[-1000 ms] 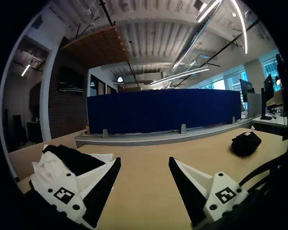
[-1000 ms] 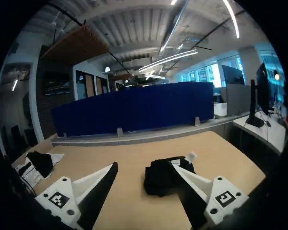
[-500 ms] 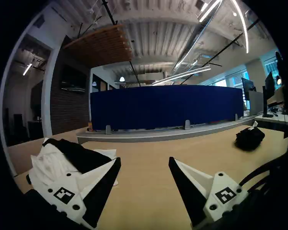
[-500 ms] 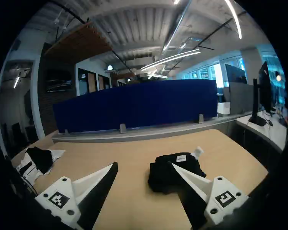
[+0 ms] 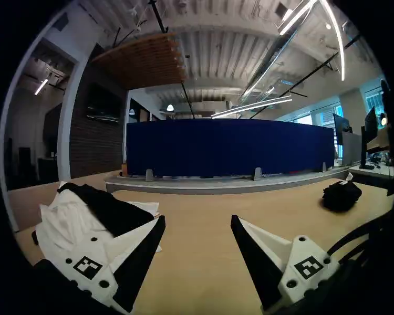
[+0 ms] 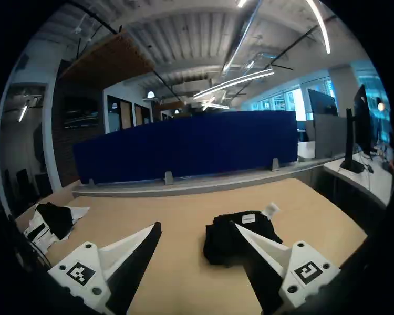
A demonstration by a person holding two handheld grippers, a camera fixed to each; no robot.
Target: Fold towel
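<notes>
At 9 o'clock in the left gripper view, a crumpled white and black cloth pile (image 5: 86, 212) lies partly behind one finger of the left gripper (image 5: 197, 223). The gripper is held level, its fingers wide apart and empty. Open tan wooden worktop (image 5: 197, 207) runs to a blue fabric partition (image 5: 228, 147) at 12. The black folded towel (image 5: 342, 195) sits at 3, near the edge. In the right gripper view the towel lies just behind one finger of the right gripper (image 6: 196, 227), equally spread and empty.

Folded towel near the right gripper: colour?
The folded towel is black, with a white tag; best in the right gripper view.
</notes>
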